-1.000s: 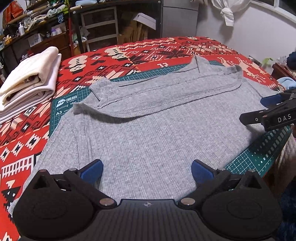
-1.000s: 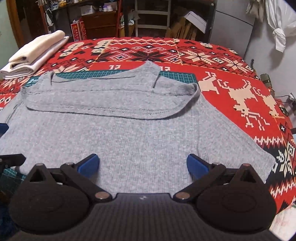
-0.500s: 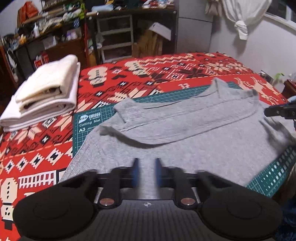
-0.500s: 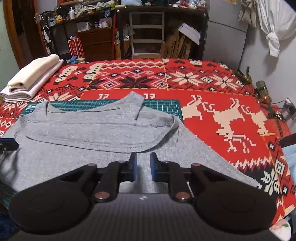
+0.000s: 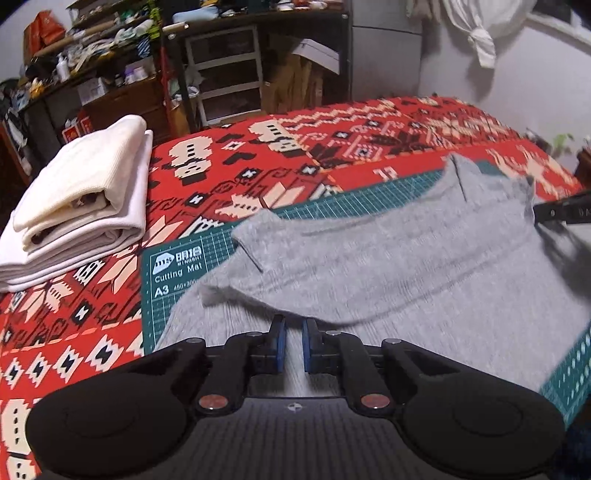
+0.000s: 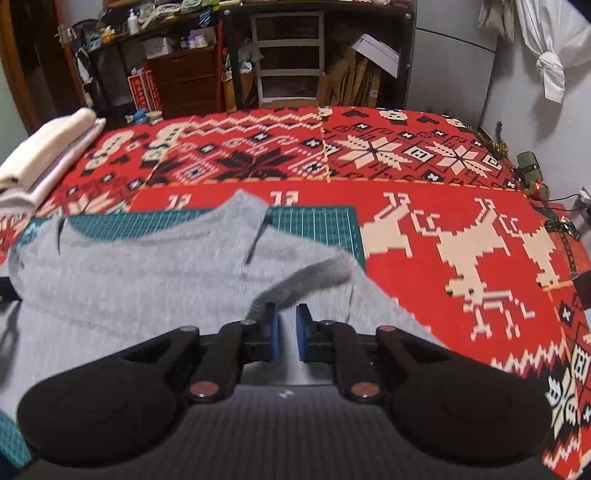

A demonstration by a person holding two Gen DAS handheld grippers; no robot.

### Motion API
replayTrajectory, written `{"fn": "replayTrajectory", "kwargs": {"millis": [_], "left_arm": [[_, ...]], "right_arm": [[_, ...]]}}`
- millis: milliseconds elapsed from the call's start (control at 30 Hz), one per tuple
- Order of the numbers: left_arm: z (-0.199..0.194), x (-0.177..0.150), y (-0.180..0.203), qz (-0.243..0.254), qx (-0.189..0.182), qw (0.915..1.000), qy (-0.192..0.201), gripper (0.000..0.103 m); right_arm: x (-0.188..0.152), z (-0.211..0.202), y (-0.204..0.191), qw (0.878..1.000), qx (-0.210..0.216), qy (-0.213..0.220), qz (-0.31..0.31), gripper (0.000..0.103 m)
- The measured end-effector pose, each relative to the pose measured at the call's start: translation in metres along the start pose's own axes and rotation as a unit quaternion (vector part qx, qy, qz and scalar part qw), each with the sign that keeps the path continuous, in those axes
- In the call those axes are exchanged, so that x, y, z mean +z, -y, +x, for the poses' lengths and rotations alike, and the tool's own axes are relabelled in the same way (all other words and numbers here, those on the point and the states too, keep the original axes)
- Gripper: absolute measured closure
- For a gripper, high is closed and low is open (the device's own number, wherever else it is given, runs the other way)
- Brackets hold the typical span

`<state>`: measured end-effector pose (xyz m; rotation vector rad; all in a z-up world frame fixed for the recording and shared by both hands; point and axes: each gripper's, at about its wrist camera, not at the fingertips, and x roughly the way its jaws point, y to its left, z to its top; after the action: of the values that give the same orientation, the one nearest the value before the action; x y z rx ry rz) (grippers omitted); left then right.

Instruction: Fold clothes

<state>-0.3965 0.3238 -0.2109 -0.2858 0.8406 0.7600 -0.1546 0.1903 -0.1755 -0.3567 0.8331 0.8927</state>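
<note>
Red patterned bedspread: gray sweater long axis left-right, neck far; left gripper and right gripper, wide earlier, now pinch its near hem.

From here I see a red patterned blanket covering the bed, with a green cutting mat on it. A stack of white folded cloth sits at the left edge. Behind stands a dark shelf crowded with bottles and clutter, a white drawer unit beneath it, and cardboard leaning beside. A wooden dresser sits left of that. The wall is pale grey, with a knotted white curtain hanging at right. Light is dim, indoor.
</note>
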Motion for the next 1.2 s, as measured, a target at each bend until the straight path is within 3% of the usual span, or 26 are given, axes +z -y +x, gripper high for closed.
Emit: {"fn": "replayTrajectory", "kwargs": {"millis": [300,400,600,733,900,1000,1200], "left_arm": [[0.013,0.026,-0.017,-0.027,0.034,0.999,0.007,0.093],[0.007,0.027,-0.026,-0.055,0.023,0.9982,0.013,0.093],[-0.011,0.019,-0.015,-0.057,-0.029,0.9977,0.018,0.093],[-0.003,0.017,0.009,-0.04,-0.06,0.9974,0.009,0.093],[0.016,0.026,0.034,-0.018,-0.064,0.9978,0.008,0.093],[0.026,0.036,0.035,-0.011,-0.059,0.9982,0.01,0.093],[0.033,0.049,0.034,0.01,-0.052,0.9986,0.005,0.093]], "right_arm": [[0.024,0.011,0.02,0.998,-0.01,0.011,0.053,0.091],[0.023,0.005,0.027,0.997,-0.007,0.013,0.069,0.09],[0.01,-0.014,0.011,0.999,0.031,0.016,0.04,0.087],[0.006,-0.01,-0.015,0.998,0.06,0.011,0.012,0.087],[0.009,0.005,-0.049,0.996,0.078,0.006,-0.031,0.087],[0.013,0.018,-0.06,0.996,0.067,0.003,-0.062,0.087],[0.025,0.026,-0.062,0.996,0.078,0.008,-0.05,0.087]]}}
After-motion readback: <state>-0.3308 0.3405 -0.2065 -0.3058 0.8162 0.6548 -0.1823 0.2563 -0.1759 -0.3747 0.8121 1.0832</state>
